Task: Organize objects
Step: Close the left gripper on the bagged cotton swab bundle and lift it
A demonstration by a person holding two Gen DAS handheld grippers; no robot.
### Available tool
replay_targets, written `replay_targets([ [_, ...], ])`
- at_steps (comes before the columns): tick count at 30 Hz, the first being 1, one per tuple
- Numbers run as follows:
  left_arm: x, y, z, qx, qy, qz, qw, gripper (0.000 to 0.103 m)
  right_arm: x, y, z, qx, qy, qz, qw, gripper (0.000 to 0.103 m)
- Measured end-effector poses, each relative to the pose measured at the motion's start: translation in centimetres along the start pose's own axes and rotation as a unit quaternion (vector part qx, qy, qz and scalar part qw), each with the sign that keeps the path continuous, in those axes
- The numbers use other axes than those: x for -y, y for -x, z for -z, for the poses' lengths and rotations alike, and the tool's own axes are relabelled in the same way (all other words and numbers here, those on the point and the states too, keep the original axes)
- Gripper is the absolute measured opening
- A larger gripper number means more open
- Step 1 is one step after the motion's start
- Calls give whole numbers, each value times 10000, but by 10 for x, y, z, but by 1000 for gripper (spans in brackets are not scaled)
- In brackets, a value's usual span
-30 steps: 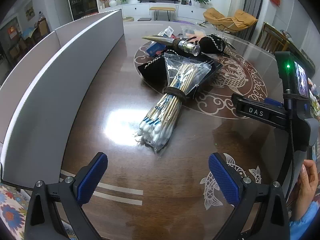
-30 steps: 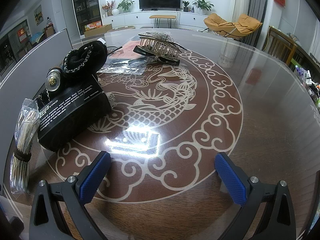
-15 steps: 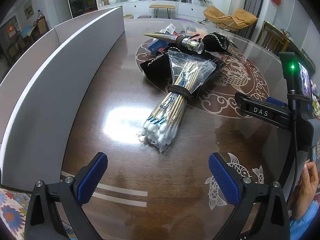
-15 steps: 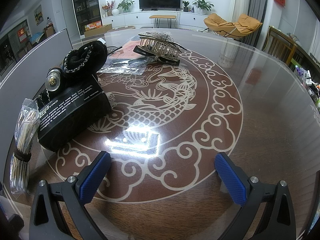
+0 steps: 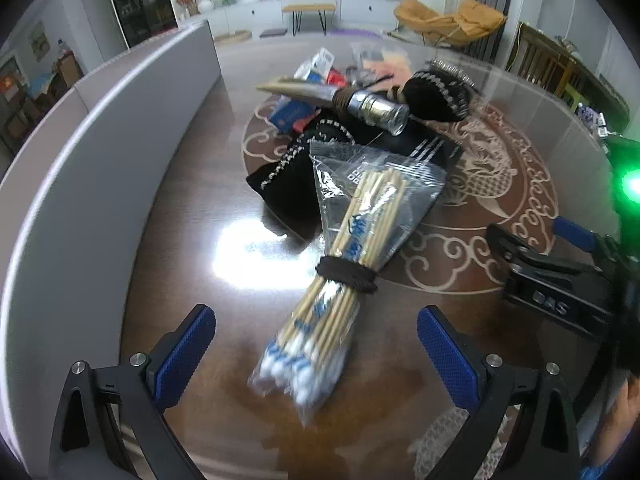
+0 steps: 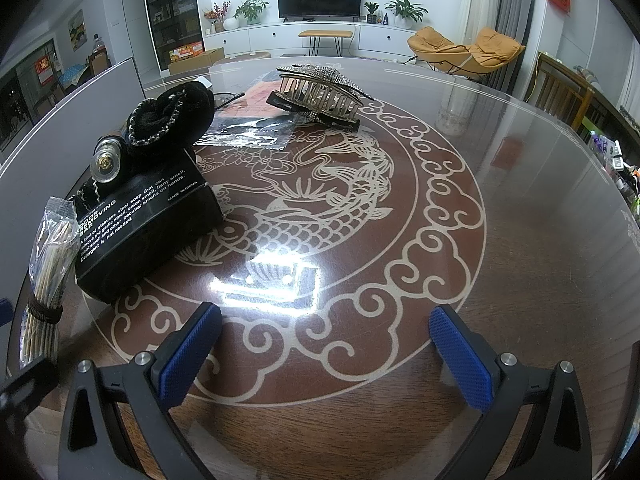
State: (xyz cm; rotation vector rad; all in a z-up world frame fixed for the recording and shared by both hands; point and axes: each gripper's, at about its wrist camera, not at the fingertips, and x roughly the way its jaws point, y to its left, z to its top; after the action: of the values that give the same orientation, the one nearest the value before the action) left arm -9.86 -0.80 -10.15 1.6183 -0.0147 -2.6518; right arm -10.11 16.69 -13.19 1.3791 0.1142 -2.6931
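The left gripper (image 5: 316, 354) is spread wide, its blue pads (image 5: 184, 354) well apart and holding nothing; the cotton-swab bag (image 5: 340, 280) lies on the table (image 5: 192, 184) between them, its white-tipped end nearest the camera, though whether the pads touch the plastic cannot be told; a dark band (image 5: 347, 274) cinches the bag at its middle, and the far end fans out over a black box (image 5: 416, 148); a black beaded pouch (image 5: 288, 180) lies just beside the bag, to its left; a horn with a metal cap (image 5: 344, 98) rests across the pile farther back, next to a black scrunchie (image 5: 436, 96); a grey panel (image 5: 100, 140) curves along the table's left edge.

The right gripper (image 6: 324, 354) is likewise wide apart and empty, hanging above the bare patterned tabletop (image 6: 440, 208) and touching nothing; the black box (image 6: 148, 224) sits well to its left with the scrunchie (image 6: 172, 116) and the metal cap (image 6: 106, 162) on top; the swab bag (image 6: 48, 272) lies at the far left edge; a rhinestone hair claw (image 6: 320, 96) stands farther back, beside a flat plastic packet (image 6: 248, 132).
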Motion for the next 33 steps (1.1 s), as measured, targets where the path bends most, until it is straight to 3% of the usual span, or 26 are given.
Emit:
replay_targets([
  [8, -3, -25, -7, -189, -138, -212, 9995, 103, 0, 0, 0, 0, 1, -1, 10000, 103],
  [14, -16, -30, -6, -194, 153, 65, 9997, 103, 0, 0, 0, 0, 3, -2, 10000, 103],
  [28, -16, -28, -3, -41, 100, 71, 9999, 103, 0, 0, 0, 0, 2, -2, 10000, 103],
  [33, -17, -30, -9, -283, -36, 142, 9995, 103, 0, 0, 0, 0, 3, -2, 10000, 103],
])
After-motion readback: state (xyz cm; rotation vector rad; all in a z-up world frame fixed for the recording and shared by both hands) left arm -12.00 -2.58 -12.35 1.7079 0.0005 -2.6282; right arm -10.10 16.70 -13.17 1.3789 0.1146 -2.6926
